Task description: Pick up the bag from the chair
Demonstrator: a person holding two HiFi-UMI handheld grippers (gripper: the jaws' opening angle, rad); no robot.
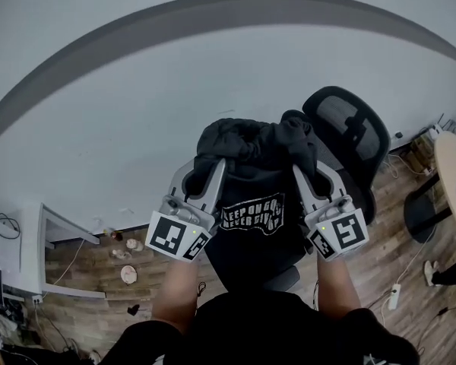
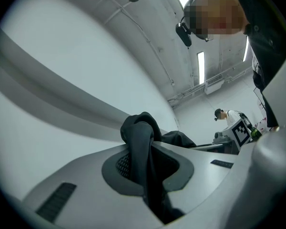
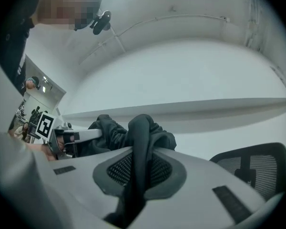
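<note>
Where the person's forearms [image 1: 175, 295] enter at the near edge, the left gripper [image 1: 210, 172] and the right gripper [image 1: 304, 175] reach forward side by side, level with each other. Each pair of fingers is closed on a bunched fold of the black bag [image 1: 251, 230]: the left fingers at the left end of its top, the right fingers at the right end. The bag's gathered top edge thus runs left to right between them, and its printed body hangs down from the fingers. Neither hand is the nearer, so the coming move is judged a joint lift, upward and toward the person. Just beyond, the chair [image 1: 351, 131] stands to the far right. Whether the bag's bottom is clear of the chair cannot be told. Farthest lies a pale wall [image 1: 137, 90].
</note>
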